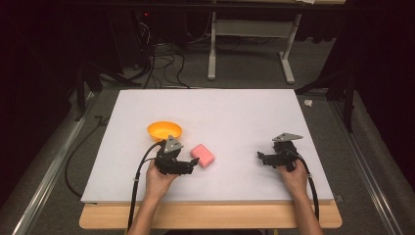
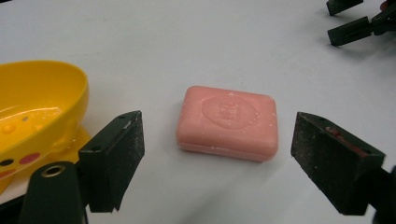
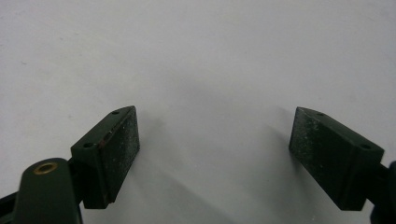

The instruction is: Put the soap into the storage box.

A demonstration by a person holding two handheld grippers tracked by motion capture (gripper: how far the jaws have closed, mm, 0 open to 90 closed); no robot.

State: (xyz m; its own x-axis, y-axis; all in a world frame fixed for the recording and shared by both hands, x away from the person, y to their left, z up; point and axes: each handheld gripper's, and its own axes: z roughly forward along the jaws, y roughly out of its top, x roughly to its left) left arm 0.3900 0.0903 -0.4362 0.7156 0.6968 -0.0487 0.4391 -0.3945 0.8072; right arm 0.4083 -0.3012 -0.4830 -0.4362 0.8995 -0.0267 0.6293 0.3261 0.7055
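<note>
A pink bar of soap [image 1: 202, 155] lies flat on the white board, just right of my left gripper [image 1: 193, 166]. In the left gripper view the soap [image 2: 228, 122] rests a little ahead of the open jaws [image 2: 217, 163], untouched by either pad. A yellow-orange bowl [image 1: 164, 130] sits behind the left gripper, and it appears at the left edge as a yellow dish with a printed pattern [image 2: 32, 107]. My right gripper [image 1: 261, 157] hovers low over bare board at the right, open, with nothing between its pads [image 3: 215, 161].
The white board [image 1: 235, 112] covers most of a wooden table whose edge [image 1: 210, 215] runs along the front. Beyond the board are a grey floor, cables [image 1: 161, 58] and a white table frame [image 1: 249, 44]. The right gripper's jaw tips [image 2: 350, 30] appear far off in the left gripper view.
</note>
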